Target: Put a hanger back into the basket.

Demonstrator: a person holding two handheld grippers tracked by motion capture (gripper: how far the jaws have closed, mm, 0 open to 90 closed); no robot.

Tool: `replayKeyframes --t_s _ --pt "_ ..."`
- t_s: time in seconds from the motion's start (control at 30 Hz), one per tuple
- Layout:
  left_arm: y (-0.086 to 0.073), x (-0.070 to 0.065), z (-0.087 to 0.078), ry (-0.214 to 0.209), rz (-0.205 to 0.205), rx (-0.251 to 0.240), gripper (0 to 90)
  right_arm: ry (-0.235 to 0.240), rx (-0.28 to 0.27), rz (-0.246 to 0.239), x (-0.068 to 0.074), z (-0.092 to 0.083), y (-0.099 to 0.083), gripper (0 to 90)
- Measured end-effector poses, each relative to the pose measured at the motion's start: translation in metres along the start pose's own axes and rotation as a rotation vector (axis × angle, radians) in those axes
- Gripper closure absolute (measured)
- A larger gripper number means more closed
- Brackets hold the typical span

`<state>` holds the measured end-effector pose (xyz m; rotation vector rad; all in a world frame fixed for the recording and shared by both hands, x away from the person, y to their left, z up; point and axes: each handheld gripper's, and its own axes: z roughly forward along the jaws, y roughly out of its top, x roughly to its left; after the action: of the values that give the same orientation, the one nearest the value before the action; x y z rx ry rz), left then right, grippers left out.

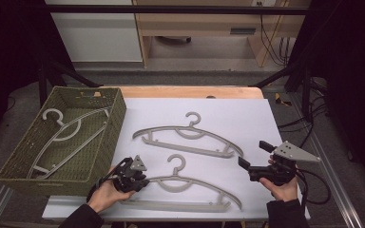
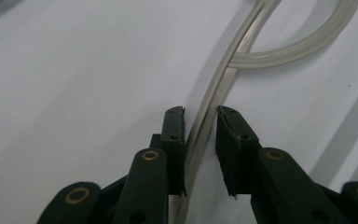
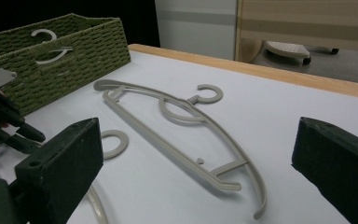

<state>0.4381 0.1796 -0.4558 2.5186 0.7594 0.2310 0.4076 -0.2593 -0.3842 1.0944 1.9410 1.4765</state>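
Note:
Two grey plastic hangers lie flat on the white table top. My left gripper (image 1: pixel 145 183) is low at the left end of the near hanger (image 1: pixel 208 184). In the left gripper view that hanger's thin arm (image 2: pixel 223 79) runs between the jaws of the left gripper (image 2: pixel 200 114); one pad lies against it and a thin gap shows at the other. The far hanger (image 1: pixel 190 148) lies free beyond it. My right gripper (image 1: pixel 252 153) is held above the table's right side, jaws wide apart and empty. Between the jaws of the right gripper (image 3: pixel 198 140) I see the far hanger (image 3: pixel 168 141) and the near hanger's hook (image 3: pixel 125 142).
A green woven basket (image 1: pixel 116 128) stands at the table's left with a third grey hanger (image 1: pixel 66 133) inside. The wooden table edge (image 1: pixel 185 91) runs along the back. Cables trail from the right gripper off the right side.

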Motion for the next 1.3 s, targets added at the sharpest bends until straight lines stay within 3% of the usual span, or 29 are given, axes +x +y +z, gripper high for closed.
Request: replayKeyframes --t_s 0.33,0.5,0.7,0.73,0.9,1.1,1.3 --pt "0.0 -0.011 -0.003 -0.03 0.055 0.016 78.9 0.002 -0.004 0.002 0.0 -0.001 0.0 2.2" --pt "0.0 -0.019 -0.003 -0.01 0.075 0.019 81.9 0.0 -0.007 0.0 -0.001 -0.002 0.001 2.1" --pt "0.0 -0.022 -0.002 -0.011 0.038 0.009 81.8 0.001 -0.008 0.002 -0.001 -0.003 0.001 2.1" --pt "0.001 -0.023 -0.002 -0.004 0.051 0.013 81.8 0.0 -0.008 0.002 -0.001 -0.003 0.001 2.1" --pt "0.001 -0.017 -0.002 -0.032 0.026 0.007 80.1 0.0 -0.006 0.002 0.0 -0.002 0.001 2.1" --pt "0.002 -0.015 -0.004 -0.025 0.052 0.067 75.4 0.0 -0.006 0.002 0.0 -0.002 0.001 2.1" --pt "0.002 -0.017 -0.006 -0.029 0.034 0.125 74.8 0.001 -0.007 0.0 0.0 -0.002 0.001 2.1"
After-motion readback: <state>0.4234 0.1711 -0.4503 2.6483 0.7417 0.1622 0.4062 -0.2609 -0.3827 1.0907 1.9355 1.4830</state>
